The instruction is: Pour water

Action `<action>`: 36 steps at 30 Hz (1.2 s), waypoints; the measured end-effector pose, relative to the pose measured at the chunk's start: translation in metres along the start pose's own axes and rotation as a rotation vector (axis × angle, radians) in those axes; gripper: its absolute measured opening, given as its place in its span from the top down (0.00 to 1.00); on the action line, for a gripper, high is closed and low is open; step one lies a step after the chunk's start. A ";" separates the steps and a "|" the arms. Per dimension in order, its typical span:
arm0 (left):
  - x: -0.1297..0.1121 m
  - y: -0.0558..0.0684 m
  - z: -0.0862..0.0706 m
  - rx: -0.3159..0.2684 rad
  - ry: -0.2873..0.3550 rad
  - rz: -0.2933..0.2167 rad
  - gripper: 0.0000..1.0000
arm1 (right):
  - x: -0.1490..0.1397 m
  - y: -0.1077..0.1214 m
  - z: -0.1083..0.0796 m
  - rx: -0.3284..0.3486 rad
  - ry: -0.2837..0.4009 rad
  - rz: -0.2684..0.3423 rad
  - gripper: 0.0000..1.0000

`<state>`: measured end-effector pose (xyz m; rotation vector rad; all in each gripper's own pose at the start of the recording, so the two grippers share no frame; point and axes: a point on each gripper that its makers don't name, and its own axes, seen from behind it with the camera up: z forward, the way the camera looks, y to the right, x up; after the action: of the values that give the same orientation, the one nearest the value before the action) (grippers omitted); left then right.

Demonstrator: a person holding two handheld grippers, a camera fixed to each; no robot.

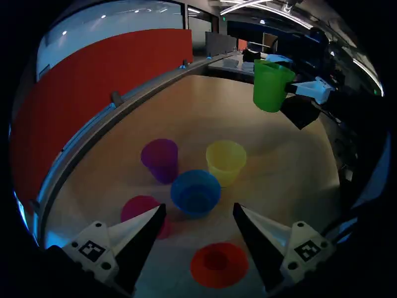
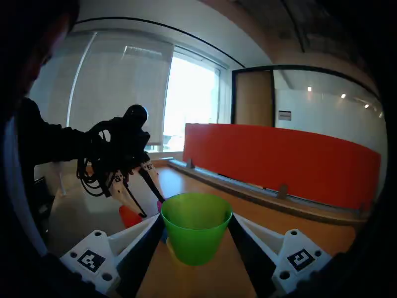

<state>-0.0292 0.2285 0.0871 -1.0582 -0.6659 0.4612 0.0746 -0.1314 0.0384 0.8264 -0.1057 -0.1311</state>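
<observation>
My right gripper [image 2: 197,218] is shut on a green cup [image 2: 197,233], held upright in the air; I cannot see inside it. In the left gripper view that green cup [image 1: 270,85] hangs high at the far right, above the table, with the right gripper [image 1: 297,91] clamped on it. My left gripper [image 1: 198,208] is open with nothing gripped. Just beyond its tips stands a blue cup [image 1: 196,192]. Behind that are a purple cup [image 1: 160,160] and a yellow cup [image 1: 226,161]. A magenta cup [image 1: 141,208] sits half hidden by the left finger. A red cup [image 1: 219,264] stands under the gap between the fingers.
The wooden table [image 1: 278,159] has a raised rail [image 1: 99,129] and a red partition [image 1: 84,89] along its left side. In the right gripper view a person's sleeve [image 2: 44,141] and hand hold the left gripper [image 2: 152,208] with its cables above the red cup [image 2: 129,216].
</observation>
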 end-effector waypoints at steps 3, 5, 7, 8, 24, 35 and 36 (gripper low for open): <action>-0.001 0.001 0.005 -0.001 -0.017 0.000 0.00 | -0.001 0.001 -0.001 -0.001 0.000 0.001 0.08; -0.002 0.001 0.008 -0.003 -0.024 -0.001 0.00 | -0.001 0.002 -0.002 -0.003 -0.001 0.002 0.08; -0.002 0.001 0.010 -0.002 -0.031 -0.002 0.00 | -0.002 0.003 -0.003 -0.006 -0.002 0.002 0.08; -0.002 0.000 0.011 -0.001 -0.034 -0.002 0.00 | -0.002 0.003 -0.003 -0.007 -0.002 0.002 0.08; -0.003 0.002 0.030 0.013 -0.098 0.002 0.00 | -0.006 0.009 -0.008 -0.015 -0.004 0.005 0.08; -0.004 0.005 0.043 0.013 -0.126 0.012 0.00 | -0.008 0.012 -0.009 -0.021 -0.005 0.003 0.08; -0.004 0.005 0.044 0.012 -0.129 0.013 0.00 | -0.008 0.012 -0.010 -0.021 -0.005 0.003 0.08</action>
<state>-0.0626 0.2564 0.0955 -1.0277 -0.7694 0.5471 0.0692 -0.1153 0.0404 0.8049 -0.1099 -0.1308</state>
